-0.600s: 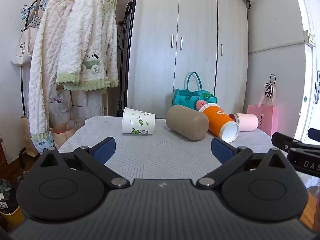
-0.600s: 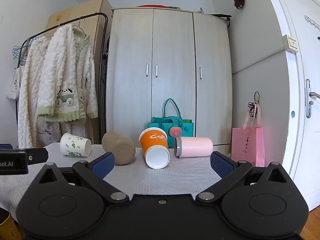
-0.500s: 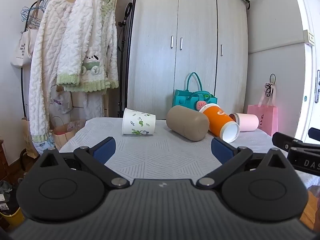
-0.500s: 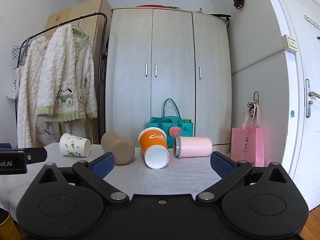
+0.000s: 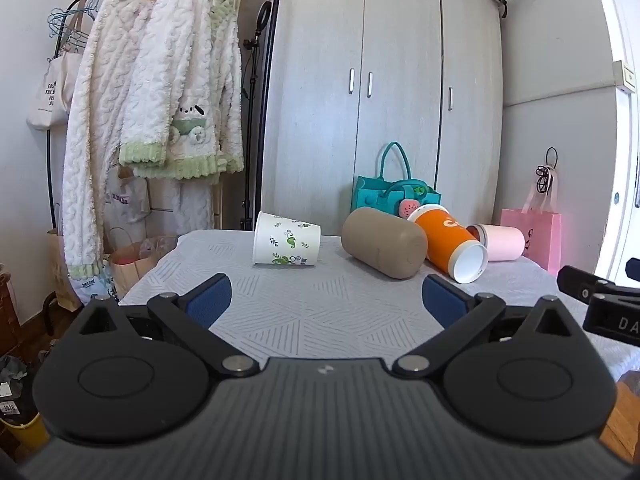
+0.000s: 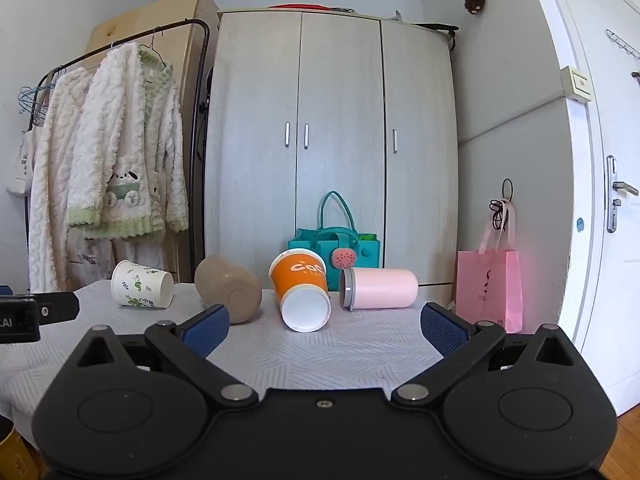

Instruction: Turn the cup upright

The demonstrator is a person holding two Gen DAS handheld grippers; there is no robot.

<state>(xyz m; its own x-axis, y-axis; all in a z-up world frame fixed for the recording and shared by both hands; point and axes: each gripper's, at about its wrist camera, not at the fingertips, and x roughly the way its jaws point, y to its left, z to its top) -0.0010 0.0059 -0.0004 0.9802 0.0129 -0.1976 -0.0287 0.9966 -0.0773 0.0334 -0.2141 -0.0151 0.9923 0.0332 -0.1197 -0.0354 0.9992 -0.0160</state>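
Observation:
Several cups lie on their sides along the far part of the table. From left to right: a white leaf-print paper cup (image 5: 286, 244) (image 6: 141, 284), a tan tumbler (image 5: 383, 242) (image 6: 229, 289), an orange paper cup (image 5: 451, 242) (image 6: 301, 292) with its mouth toward me, and a pink tumbler (image 5: 501, 242) (image 6: 378, 288). My left gripper (image 5: 326, 300) is open and empty, well short of the cups. My right gripper (image 6: 325, 327) is open and empty, just short of the orange cup. Each gripper's edge shows in the other's view.
The table (image 5: 320, 312) has a white patterned cloth. Behind it stand a grey wardrobe (image 6: 336, 152), a teal bag (image 6: 335, 246) and a pink bag (image 6: 490, 286). A clothes rack with robes (image 5: 160, 120) is at the left, a white door (image 6: 608, 200) at the right.
Both views have shifted only slightly; the cups have not moved and both grippers stay open.

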